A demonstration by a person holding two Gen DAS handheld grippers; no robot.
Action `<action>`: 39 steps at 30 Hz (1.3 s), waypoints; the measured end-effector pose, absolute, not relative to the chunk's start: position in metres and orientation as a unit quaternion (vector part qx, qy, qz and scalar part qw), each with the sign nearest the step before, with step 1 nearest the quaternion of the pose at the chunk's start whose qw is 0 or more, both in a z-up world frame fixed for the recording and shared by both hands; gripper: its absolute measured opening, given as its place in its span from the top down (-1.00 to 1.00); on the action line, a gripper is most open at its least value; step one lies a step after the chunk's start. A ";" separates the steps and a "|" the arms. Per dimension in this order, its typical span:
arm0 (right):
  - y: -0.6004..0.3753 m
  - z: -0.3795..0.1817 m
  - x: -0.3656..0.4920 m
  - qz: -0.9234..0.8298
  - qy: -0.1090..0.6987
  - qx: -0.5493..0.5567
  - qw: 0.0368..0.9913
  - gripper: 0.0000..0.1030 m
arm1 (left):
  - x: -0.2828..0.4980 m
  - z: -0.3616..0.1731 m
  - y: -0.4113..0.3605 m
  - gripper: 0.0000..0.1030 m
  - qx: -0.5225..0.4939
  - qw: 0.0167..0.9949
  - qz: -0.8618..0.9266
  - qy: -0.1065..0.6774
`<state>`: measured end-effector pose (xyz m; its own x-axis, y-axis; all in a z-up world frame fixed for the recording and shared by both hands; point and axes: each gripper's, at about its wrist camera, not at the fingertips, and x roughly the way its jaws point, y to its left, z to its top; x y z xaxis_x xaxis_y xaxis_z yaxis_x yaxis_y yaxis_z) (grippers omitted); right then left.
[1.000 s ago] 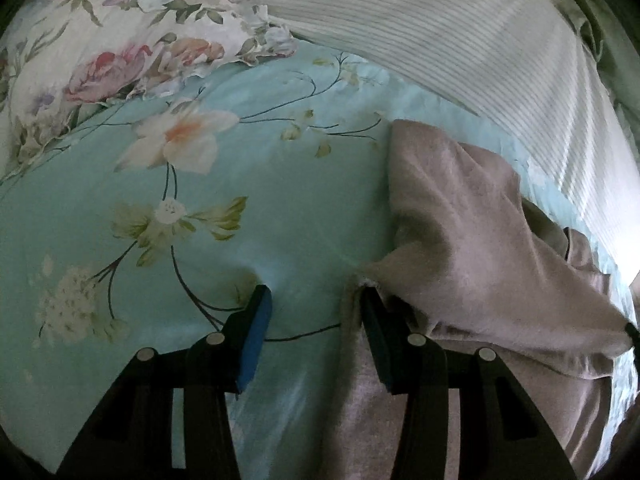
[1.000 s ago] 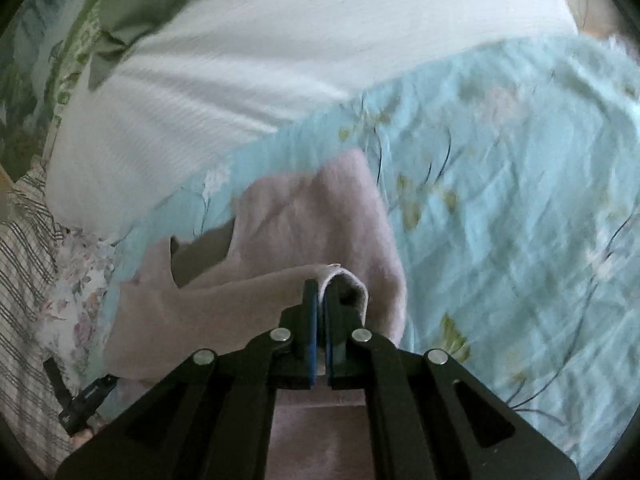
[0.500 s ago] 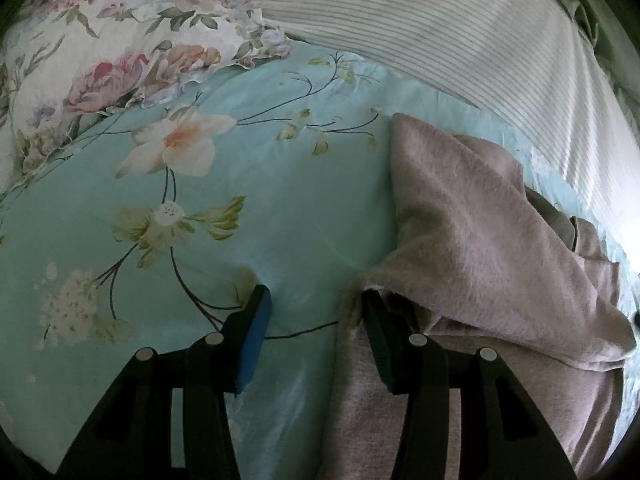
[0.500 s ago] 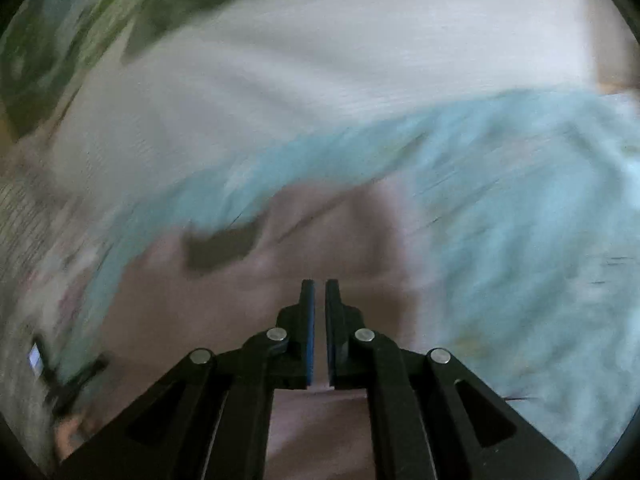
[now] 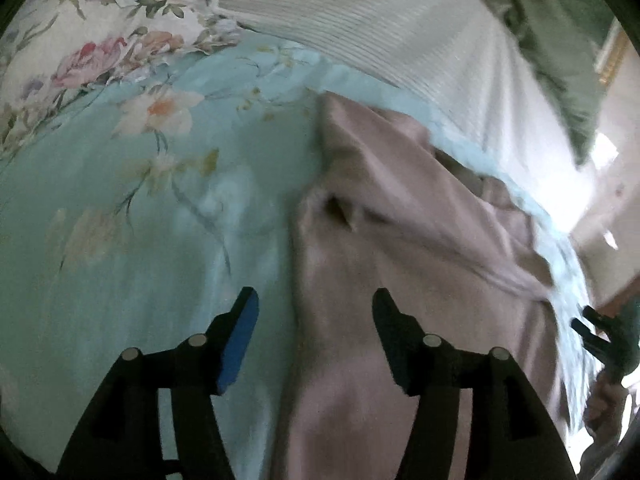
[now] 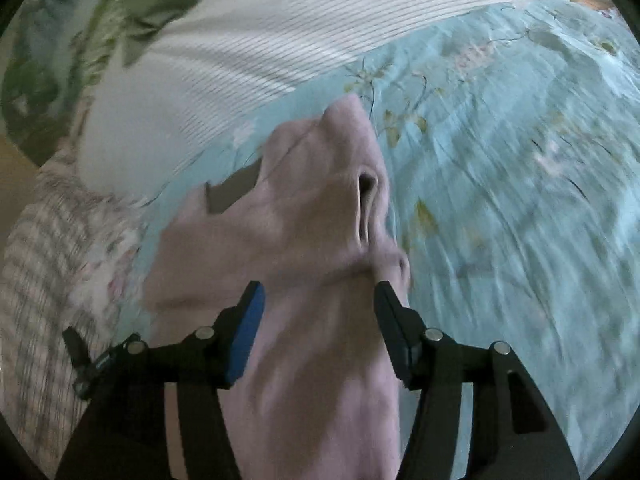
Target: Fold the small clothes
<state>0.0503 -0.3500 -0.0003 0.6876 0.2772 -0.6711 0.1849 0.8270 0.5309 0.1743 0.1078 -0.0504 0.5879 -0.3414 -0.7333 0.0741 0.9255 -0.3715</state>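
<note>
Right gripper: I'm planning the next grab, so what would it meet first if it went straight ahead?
Most likely the pink garment. The right gripper is open with the cloth filling the gap between its fingers. How far off the cloth lies is unclear.

Both the black plastic left gripper (image 5: 314,312) and the black plastic right gripper (image 6: 318,308) have angular fingers with blue inner pads and round silver screws.

Aqua floral bedsheet (image 5: 120,280) spread across the bed. White ribbed blanket (image 5: 400,20) along its far edge. Pink-rose floral pillow (image 5: 80,40) at upper left of left wrist view. Green patterned fabric (image 6: 80,20) beyond the blanket. Grey checked cloth (image 6: 36,280) at left edge, blurred.
</note>
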 end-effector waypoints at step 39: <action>-0.293 -0.064 -0.166 0.238 0.415 0.317 0.819 0.85 | -0.054 -0.066 0.122 0.93 -0.141 0.804 -0.346 0.463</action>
<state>-0.1663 -0.2930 -0.0641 0.5430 0.6527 -0.5283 -0.1275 0.6860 0.7164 -0.0540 0.1218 -0.0661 0.3328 -0.6865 -0.6465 0.4255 0.7212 -0.5467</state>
